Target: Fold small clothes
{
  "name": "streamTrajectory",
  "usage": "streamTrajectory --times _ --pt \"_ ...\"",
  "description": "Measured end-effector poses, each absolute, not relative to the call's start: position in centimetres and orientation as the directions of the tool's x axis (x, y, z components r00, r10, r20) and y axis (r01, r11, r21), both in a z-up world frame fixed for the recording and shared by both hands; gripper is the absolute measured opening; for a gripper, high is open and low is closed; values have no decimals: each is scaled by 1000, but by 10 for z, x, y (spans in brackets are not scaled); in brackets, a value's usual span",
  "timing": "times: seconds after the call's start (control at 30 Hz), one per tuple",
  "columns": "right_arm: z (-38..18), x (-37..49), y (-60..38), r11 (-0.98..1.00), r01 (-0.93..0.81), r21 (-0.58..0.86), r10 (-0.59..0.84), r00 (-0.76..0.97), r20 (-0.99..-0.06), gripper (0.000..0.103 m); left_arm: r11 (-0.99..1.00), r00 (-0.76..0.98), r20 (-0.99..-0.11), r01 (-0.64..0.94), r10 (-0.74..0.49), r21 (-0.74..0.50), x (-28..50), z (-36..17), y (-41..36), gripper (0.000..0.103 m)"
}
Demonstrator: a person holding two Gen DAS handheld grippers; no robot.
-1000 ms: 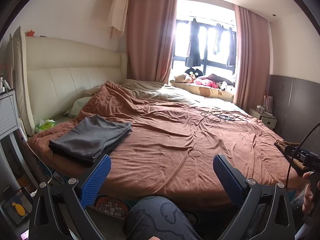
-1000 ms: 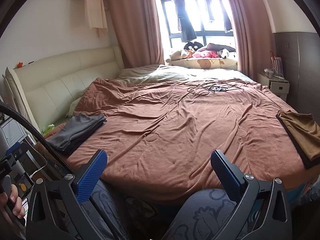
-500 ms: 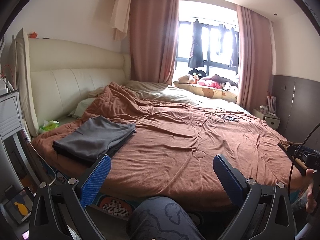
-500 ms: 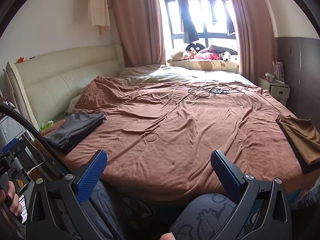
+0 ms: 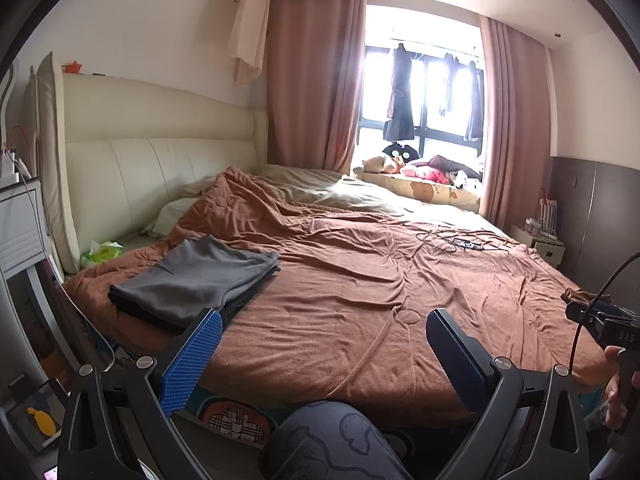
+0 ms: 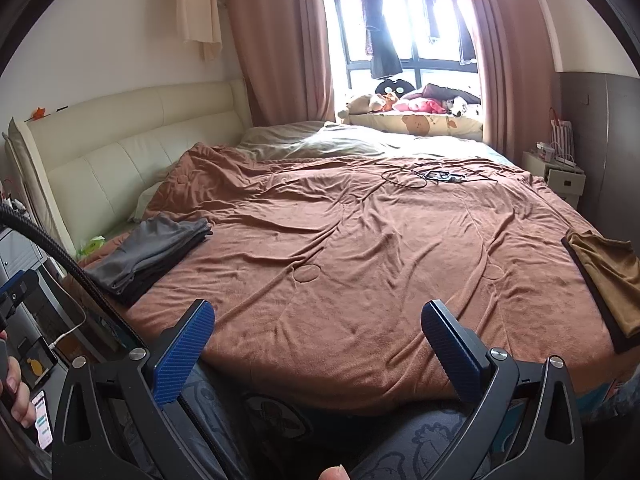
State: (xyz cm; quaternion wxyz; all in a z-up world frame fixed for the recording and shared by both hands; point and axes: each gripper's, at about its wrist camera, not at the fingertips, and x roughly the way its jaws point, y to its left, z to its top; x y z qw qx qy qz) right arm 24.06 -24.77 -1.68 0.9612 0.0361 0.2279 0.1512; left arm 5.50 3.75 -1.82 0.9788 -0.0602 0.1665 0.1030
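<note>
Left gripper (image 5: 324, 354): fingers spread wide, nothing between them, held low at the near edge of the bed (image 5: 360, 288). Right gripper (image 6: 318, 344): likewise spread wide and empty, also at the near edge.

Folded grey clothes (image 5: 196, 276) lie stacked on the brown blanket (image 5: 400, 272) at the near left corner, close to the cream headboard (image 5: 160, 160). In the left view the stack sits just beyond the left blue finger pad (image 5: 192, 364); in the right view the same stack (image 6: 152, 252) appears farther off to the left.

Right view only shows plainly: a tan-brown garment (image 6: 608, 276) lying flat on a dark piece at the bed's right edge. In the left view only a sliver of it (image 5: 580, 294) shows behind the other gripper's body; whether it is folded cannot be told from there, and hardly from the right view.

Left view only: the person's right hand (image 5: 618, 392) on a handle at the right margin. Right view only: the left hand (image 6: 14, 392) at the left margin, with a black cable (image 6: 60, 256) arcing across.

Both views: a tangle of cord and a small device (image 6: 440, 176) far across the blanket, soft toys (image 5: 400, 162) on the window ledge, a patterned knee (image 5: 332, 440) below the fingers.
</note>
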Motion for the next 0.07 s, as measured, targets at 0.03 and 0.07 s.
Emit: streamTrajectory --times 0.03,0.07 --pt "-17 242 -247 951 -275 143 310 850 -425 103 971 923 -338 -225 185 -84 57 -17 39 103" --pt "-17 242 -247 951 -275 143 310 850 -425 103 970 922 -337 -229 189 -83 58 -17 41 103"
